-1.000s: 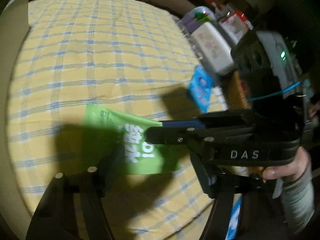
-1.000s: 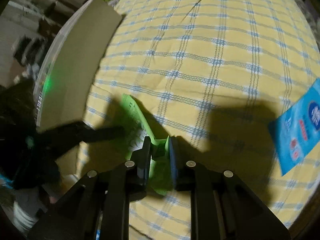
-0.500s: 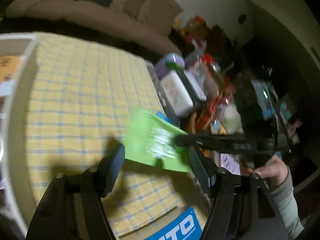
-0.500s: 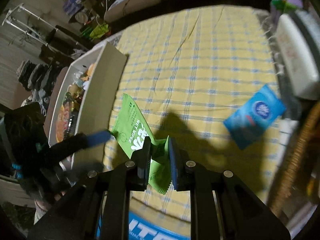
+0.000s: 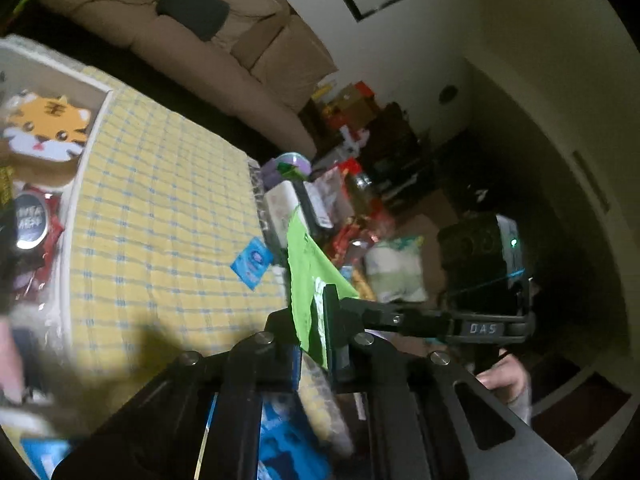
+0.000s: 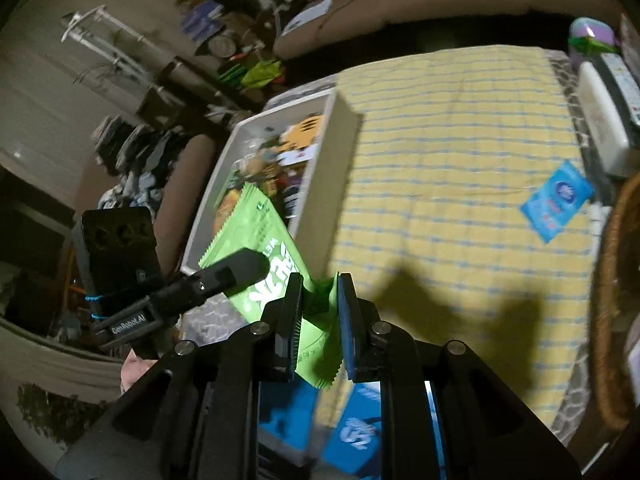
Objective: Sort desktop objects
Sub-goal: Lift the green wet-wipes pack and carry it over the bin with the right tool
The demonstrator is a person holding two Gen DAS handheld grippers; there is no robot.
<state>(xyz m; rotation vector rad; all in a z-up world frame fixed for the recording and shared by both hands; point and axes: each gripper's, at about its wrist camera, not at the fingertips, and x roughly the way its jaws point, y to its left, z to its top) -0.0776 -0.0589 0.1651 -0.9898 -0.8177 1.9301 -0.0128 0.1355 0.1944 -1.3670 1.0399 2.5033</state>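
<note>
A green wet-wipes pack (image 6: 264,240) hangs in the air above the yellow checked cloth (image 6: 440,160), near the white bin (image 6: 332,152). My right gripper (image 6: 318,308) is shut on the pack's crimped lower end. My left gripper (image 6: 240,270) comes in from the left and is shut on the printed middle of the pack. In the left wrist view the green wet-wipes pack (image 5: 308,280) stands edge-on between the fingers of my left gripper (image 5: 312,344). There my right gripper (image 5: 332,308) reaches in from the right. A blue tissue pack (image 6: 556,204) lies flat on the cloth.
The white bin holds a tiger toy (image 5: 44,128) and several snack packs. A white box (image 6: 604,128), a purple container (image 6: 592,36) and a wicker basket (image 6: 612,320) crowd the right edge. A blue carton (image 6: 356,428) sits below the grippers. A sofa (image 5: 240,52) stands behind the table.
Both grippers rose and lifted the green pack off the cloth toward the bin. The left gripper, open around the pack before, has shut on it.
</note>
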